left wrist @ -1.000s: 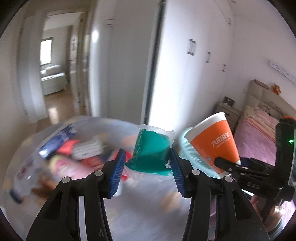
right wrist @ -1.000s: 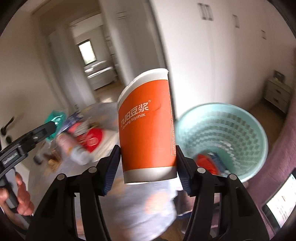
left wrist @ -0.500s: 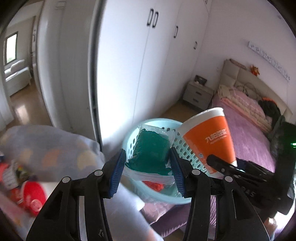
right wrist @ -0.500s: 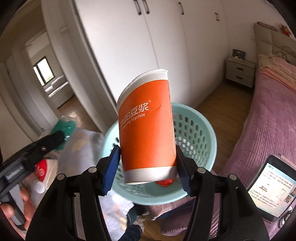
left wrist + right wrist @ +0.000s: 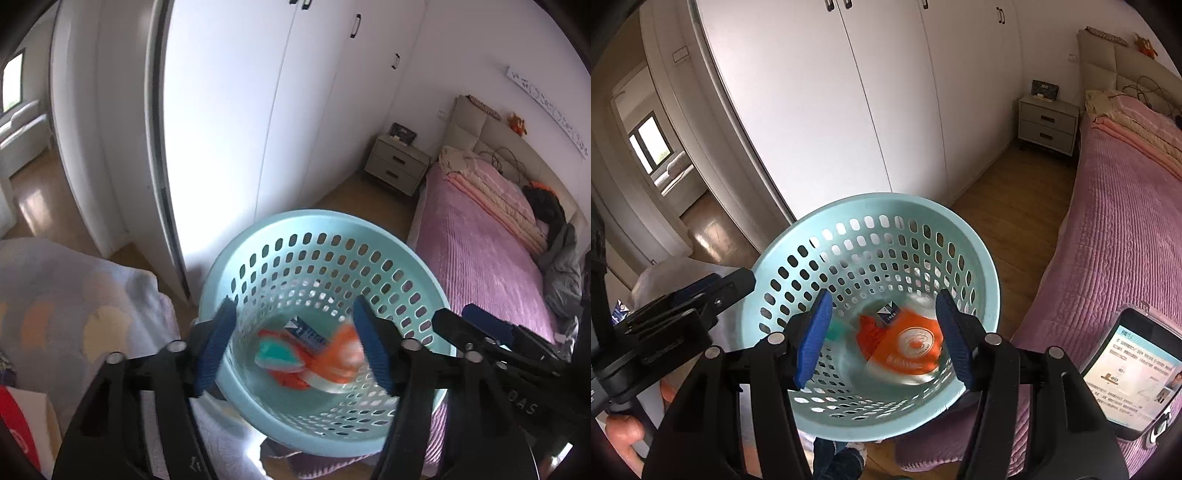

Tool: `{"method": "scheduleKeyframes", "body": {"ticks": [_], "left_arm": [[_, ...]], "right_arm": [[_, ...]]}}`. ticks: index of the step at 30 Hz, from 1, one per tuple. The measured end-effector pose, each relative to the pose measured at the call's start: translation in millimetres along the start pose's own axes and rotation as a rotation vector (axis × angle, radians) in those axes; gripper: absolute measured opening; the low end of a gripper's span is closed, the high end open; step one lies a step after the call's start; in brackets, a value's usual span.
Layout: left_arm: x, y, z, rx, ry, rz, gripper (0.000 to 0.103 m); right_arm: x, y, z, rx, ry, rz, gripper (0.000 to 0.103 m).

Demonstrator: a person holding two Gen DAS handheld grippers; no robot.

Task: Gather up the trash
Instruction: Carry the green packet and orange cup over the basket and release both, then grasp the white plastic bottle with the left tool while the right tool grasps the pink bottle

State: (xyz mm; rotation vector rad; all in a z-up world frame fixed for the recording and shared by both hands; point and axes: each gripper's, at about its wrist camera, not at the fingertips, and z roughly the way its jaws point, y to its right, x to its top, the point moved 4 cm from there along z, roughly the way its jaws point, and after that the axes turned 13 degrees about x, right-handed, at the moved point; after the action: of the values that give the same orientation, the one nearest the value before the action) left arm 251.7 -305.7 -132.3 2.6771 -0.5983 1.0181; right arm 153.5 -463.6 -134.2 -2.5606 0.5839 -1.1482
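Note:
A light blue perforated basket (image 5: 280,229) (image 5: 798,236) sits below both grippers. My left gripper (image 5: 295,343) is open and empty above the basket mouth. My right gripper (image 5: 884,336) is open and empty above it too. Inside the basket the orange paper cup (image 5: 340,358) (image 5: 912,347) lies blurred, beside the green packet (image 5: 277,356) and a small blue and white carton (image 5: 308,332) (image 5: 888,312). The right gripper's arm (image 5: 491,347) shows at the lower right of the left wrist view; the left gripper (image 5: 676,314) shows at the left of the right wrist view.
A pink bed (image 5: 480,251) (image 5: 1119,206) lies to the right, with a phone (image 5: 1134,373) on it. White wardrobes (image 5: 229,110) stand behind the basket. A patterned cloth surface (image 5: 74,295) with red packaging (image 5: 14,424) is to the left. A nightstand (image 5: 1047,123) stands far back.
Both grippers opened. The green packet dropped from the left gripper and the orange cup from the right gripper into the basket. Both grippers have moved closer over the basket.

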Motion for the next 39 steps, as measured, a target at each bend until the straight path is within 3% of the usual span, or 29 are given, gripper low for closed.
{"method": "scheduleKeyframes", "body": {"ticks": [9,22,25,29,39], "left_arm": [[-5,-13,-40,-0.011,0.047,-0.034,0.07],[-17,-46,-129,0.01,0.172,-0.077,0.073],[-28,-64,-152,0.043,0.196,-0.108,0.073],[-44,-93,-180,0.123,0.22,-0.153,0.082],[-101,-216,-244,0.346,0.226,-0.346,0.082]], "right_arm": [[-2,-7,-14,0.028,0.016,-0.012,0.055],[-11,-70,-45,0.12,0.062,-0.094,0.055],[-16,-96,-49,0.162,0.07,-0.139,0.055],[-25,-131,-50,0.231,0.081,-0.2,0.055],[-62,-230,-31,0.397,0.019,-0.371,0.055]]}}
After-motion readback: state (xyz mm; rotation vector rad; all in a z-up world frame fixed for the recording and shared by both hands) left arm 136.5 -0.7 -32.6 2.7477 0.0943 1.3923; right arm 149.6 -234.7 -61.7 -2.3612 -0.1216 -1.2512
